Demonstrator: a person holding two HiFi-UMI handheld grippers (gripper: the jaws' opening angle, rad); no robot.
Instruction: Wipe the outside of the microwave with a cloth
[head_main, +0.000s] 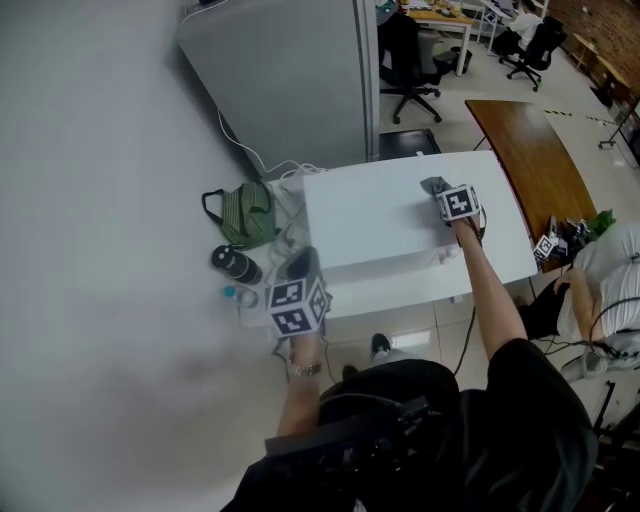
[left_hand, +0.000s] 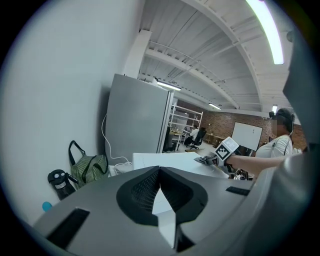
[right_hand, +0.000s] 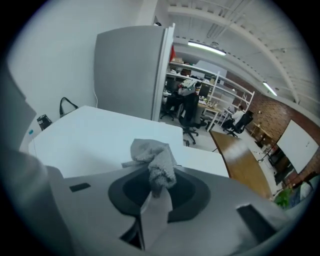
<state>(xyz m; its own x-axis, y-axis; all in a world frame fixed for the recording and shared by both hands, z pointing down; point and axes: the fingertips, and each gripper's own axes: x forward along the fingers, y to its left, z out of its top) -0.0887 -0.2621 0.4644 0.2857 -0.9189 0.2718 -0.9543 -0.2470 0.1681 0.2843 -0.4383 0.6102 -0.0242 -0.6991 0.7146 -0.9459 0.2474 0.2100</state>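
Right claw (head_main: 443, 195) pinches a grey cloth (head_main: 433, 185); in the right gripper view the cloth (right_hand: 152, 157) bunches up out of the closed jaws and nothing else is caught. The cloth sits on the flat white top of the microwave (head_main: 380, 215), toward its far right part, arm stretched out over it. Judgement: the wad is held low against the top so a sweep drags fabric, not jaw, across the panel. Only the top and a strip of the front show, with no door or controls visible, so the sides look not yet reached. The microwave stands on a white surface (head_main: 512, 250) that runs on past it to the right. Left claw (head_main: 300, 268) hangs off the microwave's near left corner, apart from it, jaws pressed together on nothing (left gripper view (left_hand: 160, 192): pads meet, gap empty). Judgement: it is parked clear of the wiping path, with no bracing on the casing. By the wall at left are a green striped bag (head_main: 245, 215) and a black bottle (head_main: 235, 265), well apart from the cloth. Writing: none readable. No brand or label shows on the microwave top. The marker cubes (head_main: 459, 204) carry black-and-white square patterns only, no text.
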